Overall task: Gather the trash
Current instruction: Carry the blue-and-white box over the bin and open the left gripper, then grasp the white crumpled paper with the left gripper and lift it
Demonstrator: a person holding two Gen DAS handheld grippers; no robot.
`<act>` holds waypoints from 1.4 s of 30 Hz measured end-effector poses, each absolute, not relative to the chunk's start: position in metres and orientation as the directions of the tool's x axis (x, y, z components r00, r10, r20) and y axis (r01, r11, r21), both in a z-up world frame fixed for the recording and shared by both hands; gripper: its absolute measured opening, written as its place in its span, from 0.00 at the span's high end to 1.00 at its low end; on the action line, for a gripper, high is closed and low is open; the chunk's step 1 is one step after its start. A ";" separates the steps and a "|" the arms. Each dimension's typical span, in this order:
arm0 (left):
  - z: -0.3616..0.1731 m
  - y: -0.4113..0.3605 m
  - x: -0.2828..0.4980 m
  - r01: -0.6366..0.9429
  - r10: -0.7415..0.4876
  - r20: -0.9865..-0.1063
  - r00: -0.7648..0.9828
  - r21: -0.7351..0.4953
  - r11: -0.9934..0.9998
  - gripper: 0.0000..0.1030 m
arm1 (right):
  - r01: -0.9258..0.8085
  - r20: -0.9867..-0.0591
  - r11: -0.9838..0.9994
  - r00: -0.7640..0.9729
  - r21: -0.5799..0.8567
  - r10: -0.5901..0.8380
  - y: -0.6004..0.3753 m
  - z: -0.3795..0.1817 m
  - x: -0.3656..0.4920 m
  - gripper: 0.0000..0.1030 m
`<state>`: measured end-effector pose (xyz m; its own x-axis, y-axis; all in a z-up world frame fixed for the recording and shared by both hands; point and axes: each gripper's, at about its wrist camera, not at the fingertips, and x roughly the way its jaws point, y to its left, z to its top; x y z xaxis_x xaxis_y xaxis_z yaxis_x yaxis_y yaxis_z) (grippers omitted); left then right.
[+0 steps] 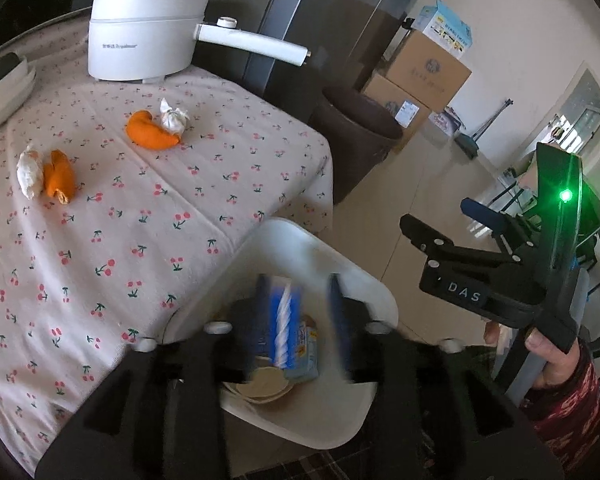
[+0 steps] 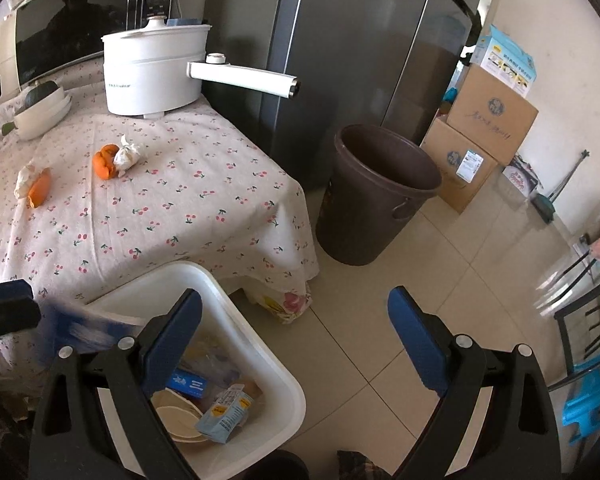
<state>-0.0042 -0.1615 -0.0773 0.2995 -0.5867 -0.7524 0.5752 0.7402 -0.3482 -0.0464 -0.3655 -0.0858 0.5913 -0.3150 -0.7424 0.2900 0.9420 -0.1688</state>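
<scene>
My left gripper hangs over the white bin at the table's near corner, jaws parted; a blue-and-white wrapper sits blurred between the pads, contact unclear. Right gripper is wide open, empty, above the bin's far rim and the floor. Orange peels and a crumpled tissue lie mid-table, towards the white pot.

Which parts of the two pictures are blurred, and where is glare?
Left wrist view: the left gripper and blue wrapper over the bin are motion-blurred; the cloth is sharp. Right wrist view: sharp fingers, glare on the floor.
</scene>
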 end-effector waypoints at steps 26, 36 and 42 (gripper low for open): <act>-0.071 -0.093 0.088 0.246 -0.236 -0.796 0.558 -0.113 0.963 0.11 | 0.080 -0.763 0.949 0.576 -0.305 -0.294 -0.291 -0.109 -0.028 0.09; -0.089 -0.030 0.170 -0.009 -0.211 -0.825 0.525 -0.254 0.967 0.18 | 0.019 -0.795 0.959 0.555 -0.283 -0.245 -0.273 -0.113 -0.021 0.09; -0.112 -0.017 0.192 -0.054 -0.228 -0.848 0.478 -0.287 0.956 0.35 | -0.004 -0.804 0.961 0.548 -0.278 -0.230 -0.265 -0.116 -0.016 0.09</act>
